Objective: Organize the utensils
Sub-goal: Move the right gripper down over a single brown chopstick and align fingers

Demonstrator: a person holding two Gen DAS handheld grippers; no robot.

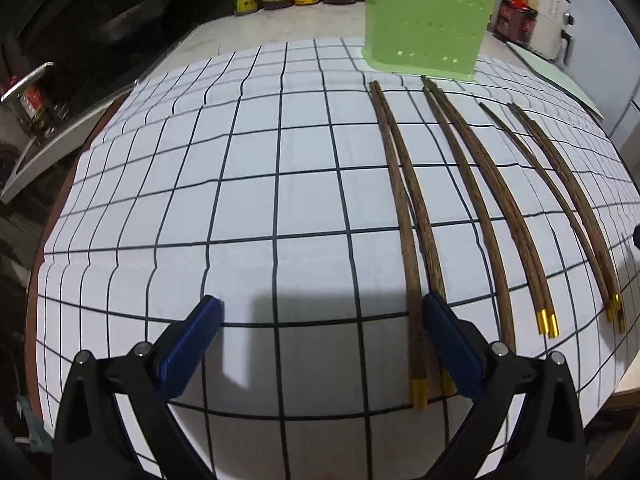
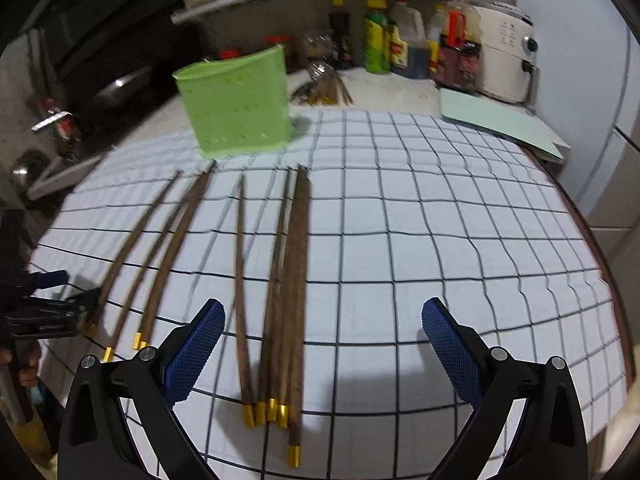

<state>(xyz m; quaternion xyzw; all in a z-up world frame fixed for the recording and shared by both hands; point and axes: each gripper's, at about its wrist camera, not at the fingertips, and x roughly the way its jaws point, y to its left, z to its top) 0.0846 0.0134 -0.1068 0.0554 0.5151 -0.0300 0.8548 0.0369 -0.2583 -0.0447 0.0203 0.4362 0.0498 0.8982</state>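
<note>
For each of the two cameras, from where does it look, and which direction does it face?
Left wrist: on the left gripper, facing across the grid cloth toward the green holder; its open blue fingers show.
Right wrist: on the right gripper, facing likewise; its open fingers show, the left gripper at the left edge.
Shared: the holder, cloth and chopsticks.

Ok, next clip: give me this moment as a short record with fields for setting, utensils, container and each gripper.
setting: grid-patterned cloth on a counter, jars and bottles behind
utensils: brown chopsticks with gold caps, lying flat in loose groups, caps toward the cameras
container: green perforated holder, upright at the cloth's far edge; no chopsticks seen sticking out of it
left gripper: open, holding nothing, its right finger over the nearest pair
right gripper: open, holding nothing, one group of chopsticks between its fingers
progress: no chopstick picked up yet
</note>
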